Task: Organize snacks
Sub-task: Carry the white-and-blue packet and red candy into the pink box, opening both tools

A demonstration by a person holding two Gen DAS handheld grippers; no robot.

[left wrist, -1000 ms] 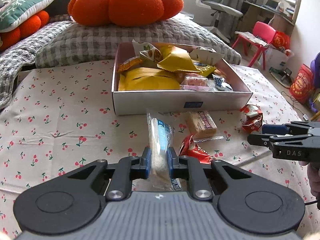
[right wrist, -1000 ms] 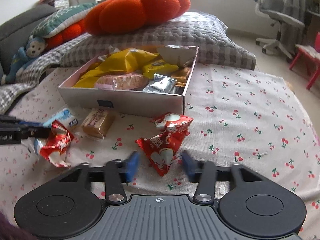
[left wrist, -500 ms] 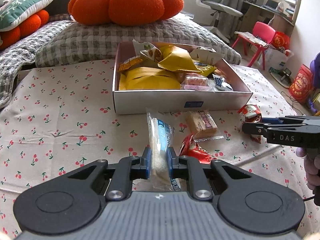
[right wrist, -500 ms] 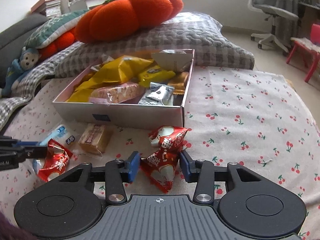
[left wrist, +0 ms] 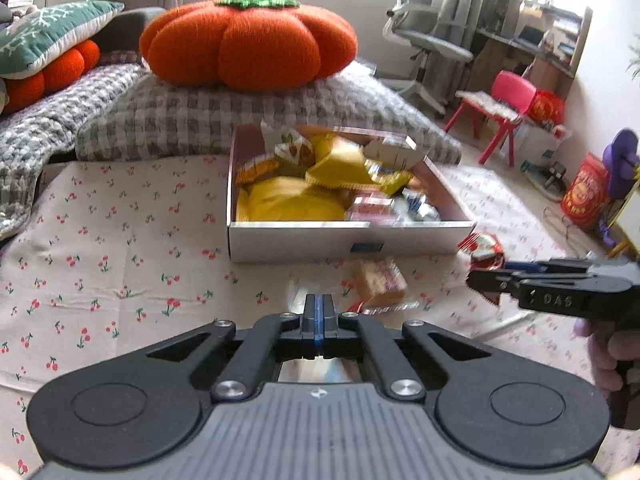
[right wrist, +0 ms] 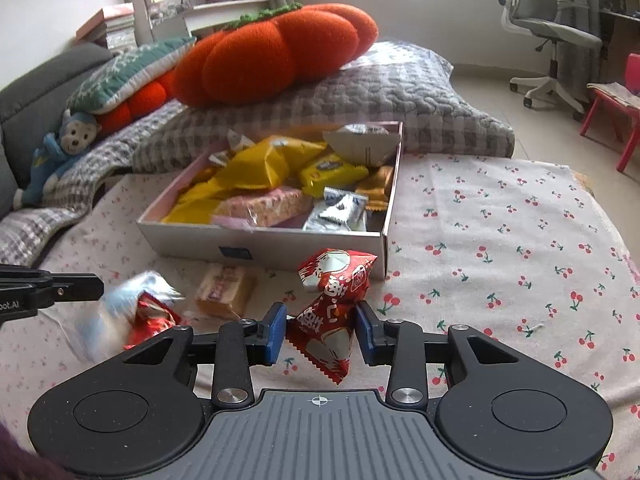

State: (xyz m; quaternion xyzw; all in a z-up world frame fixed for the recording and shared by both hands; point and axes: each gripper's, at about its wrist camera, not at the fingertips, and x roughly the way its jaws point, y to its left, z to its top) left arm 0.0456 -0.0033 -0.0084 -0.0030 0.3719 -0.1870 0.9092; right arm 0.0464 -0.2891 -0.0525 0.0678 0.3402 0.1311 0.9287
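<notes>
A white box [left wrist: 320, 240] full of wrapped snacks stands on the cherry-print cloth [left wrist: 120, 260]. My left gripper [left wrist: 318, 312] is shut, its pads pinching the film of a blue-and-white packet [right wrist: 120, 308]. The packet hangs blurred beside that gripper's tip [right wrist: 94, 283]. My right gripper [right wrist: 321, 334] is closing on a red snack packet [right wrist: 332, 280] in front of the box's near right corner. Both pads touch the packet's sides. That gripper [left wrist: 480, 280] also shows from the side in the left wrist view. A tan cake packet [right wrist: 226, 290] and a second red packet [right wrist: 152, 318] lie between the grippers.
An orange pumpkin cushion [left wrist: 248, 36] sits on a grey checked pillow [left wrist: 180, 120] right behind the box. More cushions and a blue plush toy [right wrist: 60, 156] are at the left. An office chair [right wrist: 548, 32] and a red child's chair [left wrist: 500, 108] stand beyond the cloth's right side.
My left jaws closed fully on the blue-and-white packet and rose with it. My right jaws narrowed from wide apart until they touch the red packet.
</notes>
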